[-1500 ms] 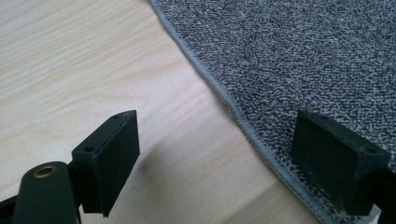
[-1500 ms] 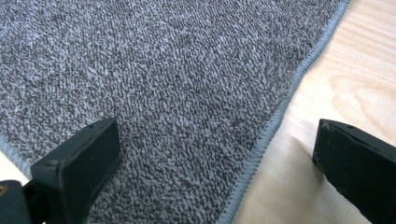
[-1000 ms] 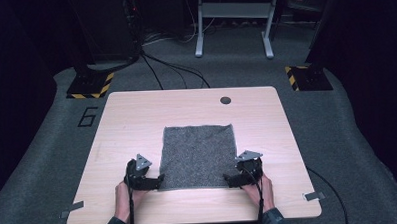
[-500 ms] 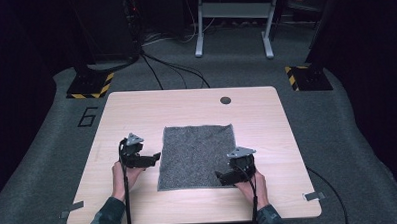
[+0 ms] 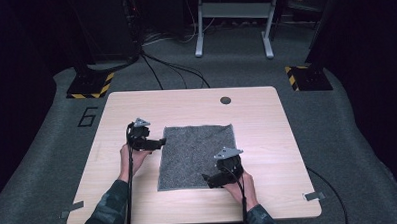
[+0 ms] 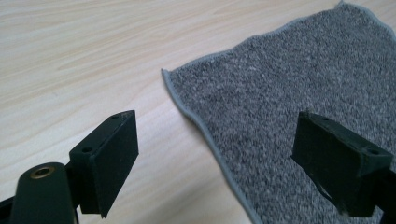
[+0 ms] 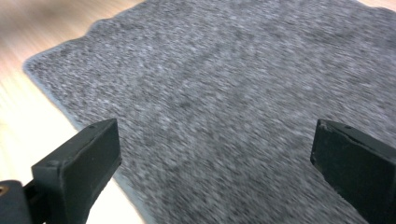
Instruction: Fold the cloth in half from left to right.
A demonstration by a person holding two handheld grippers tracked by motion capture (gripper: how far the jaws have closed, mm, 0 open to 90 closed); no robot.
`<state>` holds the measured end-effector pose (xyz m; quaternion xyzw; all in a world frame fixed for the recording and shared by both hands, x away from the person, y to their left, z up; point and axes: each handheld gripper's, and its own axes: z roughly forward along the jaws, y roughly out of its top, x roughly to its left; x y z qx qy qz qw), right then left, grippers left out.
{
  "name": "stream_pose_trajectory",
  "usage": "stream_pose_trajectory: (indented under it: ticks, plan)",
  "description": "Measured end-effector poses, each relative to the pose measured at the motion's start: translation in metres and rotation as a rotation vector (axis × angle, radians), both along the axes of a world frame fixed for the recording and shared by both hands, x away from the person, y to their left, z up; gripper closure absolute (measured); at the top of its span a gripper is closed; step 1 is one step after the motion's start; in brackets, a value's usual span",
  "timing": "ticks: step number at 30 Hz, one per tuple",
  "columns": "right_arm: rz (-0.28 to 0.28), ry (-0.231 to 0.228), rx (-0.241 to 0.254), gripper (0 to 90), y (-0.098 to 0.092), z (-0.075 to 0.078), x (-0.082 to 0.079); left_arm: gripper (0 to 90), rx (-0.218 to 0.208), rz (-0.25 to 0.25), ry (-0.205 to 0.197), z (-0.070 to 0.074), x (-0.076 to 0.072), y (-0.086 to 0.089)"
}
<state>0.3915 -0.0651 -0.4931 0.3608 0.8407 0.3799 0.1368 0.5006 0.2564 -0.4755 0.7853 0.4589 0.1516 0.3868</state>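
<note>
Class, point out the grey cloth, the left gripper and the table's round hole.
cloth point(image 5: 198, 152), high view, its middle
left gripper point(image 5: 160, 142), high view, between its fingertips
hole point(image 5: 225, 100), high view, its centre

The cloth point(image 5: 198, 154) is a grey, nubbly towelling, rough and matt, with a smoother stitched hem along its edge point(image 6: 205, 135). The table point(image 5: 267, 124) beneath it is pale wood-grain laminate, smooth with a faint sheen. The left gripper point(image 6: 219, 154) has matt black plastic jaws with a small brass-coloured rivet; the right gripper point(image 7: 215, 163) has the same dull black finish. The floor point(image 5: 52, 147) is dark grey carpet.
</note>
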Motion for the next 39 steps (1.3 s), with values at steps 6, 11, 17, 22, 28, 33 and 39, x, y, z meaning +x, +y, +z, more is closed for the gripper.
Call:
stream_pose_trajectory:
  ticks: [6, 11, 17, 22, 28, 33, 39]
  plan:
    - [0.051, 0.007, -0.004, 1.3, 0.020, -0.001, -0.001, 13.4, 0.002, 0.005, 0.007, -0.001, 0.019, -0.004]
    - [0.089, 0.013, -0.003, 1.0, 0.038, -0.001, -0.002, 12.3, -0.002, 0.013, 0.011, -0.003, 0.033, -0.005]
    - [0.146, 0.017, -0.005, 1.2, 0.066, -0.001, -0.005, 14.1, -0.023, 0.046, 0.036, -0.006, 0.048, -0.005]
    - [0.205, 0.023, -0.022, 2.2, 0.089, -0.002, -0.009, 14.5, -0.028, 0.045, 0.061, -0.009, 0.060, -0.006]
    - [0.251, 0.040, -0.039, 5.6, 0.115, -0.010, -0.011, 15.9, -0.009, 0.058, 0.077, -0.016, 0.073, -0.005]
    - [0.280, 0.023, -0.055, 16.9, 0.136, -0.014, -0.017, 21.4, 0.006, 0.066, 0.081, -0.023, 0.080, -0.007]
    - [0.292, 0.017, -0.081, 39.7, 0.155, -0.018, -0.023, 30.8, 0.033, 0.072, 0.087, -0.029, 0.082, -0.007]
